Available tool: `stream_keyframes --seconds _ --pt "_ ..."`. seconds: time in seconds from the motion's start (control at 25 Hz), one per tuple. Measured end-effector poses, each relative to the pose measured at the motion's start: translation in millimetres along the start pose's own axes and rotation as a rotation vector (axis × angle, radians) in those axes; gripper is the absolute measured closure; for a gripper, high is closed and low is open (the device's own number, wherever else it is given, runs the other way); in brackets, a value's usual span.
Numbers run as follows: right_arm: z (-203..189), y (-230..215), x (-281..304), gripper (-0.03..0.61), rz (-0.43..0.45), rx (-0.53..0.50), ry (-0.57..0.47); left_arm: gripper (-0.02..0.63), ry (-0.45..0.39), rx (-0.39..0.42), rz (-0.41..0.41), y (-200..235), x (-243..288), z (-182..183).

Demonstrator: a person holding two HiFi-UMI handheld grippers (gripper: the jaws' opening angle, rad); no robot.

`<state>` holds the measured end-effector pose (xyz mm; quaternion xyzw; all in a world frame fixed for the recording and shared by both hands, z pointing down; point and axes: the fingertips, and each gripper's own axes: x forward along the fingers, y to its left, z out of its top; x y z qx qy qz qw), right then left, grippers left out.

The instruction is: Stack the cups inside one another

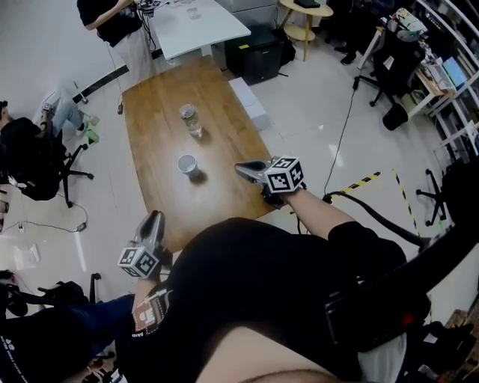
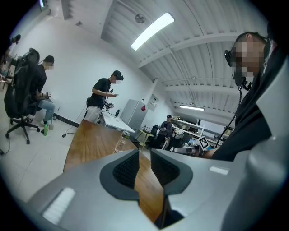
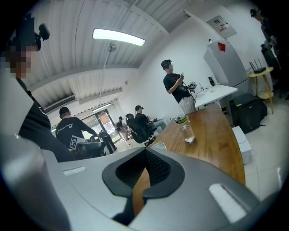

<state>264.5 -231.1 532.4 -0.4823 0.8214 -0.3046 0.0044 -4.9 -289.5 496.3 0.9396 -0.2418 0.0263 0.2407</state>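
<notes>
A white cup [image 1: 186, 163] stands upright near the middle of the long wooden table [image 1: 157, 149], and its rim [image 3: 159, 145] shows just over my right jaws. A clear bottle with a green cap [image 1: 190, 120] [image 3: 184, 128] [image 2: 121, 141] stands farther along the table. My right gripper [image 1: 241, 169] [image 3: 145, 151] is shut and empty, hovering over the table's right near edge, to the right of the cup. My left gripper [image 1: 156, 216] [image 2: 144, 151] is at the table's near left corner. Its jaws stand a narrow gap apart with nothing between them.
White boxes [image 1: 249, 102] lie on the floor by the table's right side. A white desk [image 1: 196, 24] and a black cabinet [image 1: 254, 54] stand beyond the far end. A person stands at that desk [image 1: 112, 22]. Another sits on an office chair [image 1: 34, 153] at the left. Cables run across the floor [image 1: 344, 135].
</notes>
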Motion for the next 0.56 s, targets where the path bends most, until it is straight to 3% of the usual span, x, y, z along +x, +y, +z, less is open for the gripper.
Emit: stream_keyframes --seconds 0.56 --pt "10.1 -2.2 6.3 0.567 0.011 -0.025 0.007 0.535 -0.020 0.000 0.008 3.8 0.6 3.6"
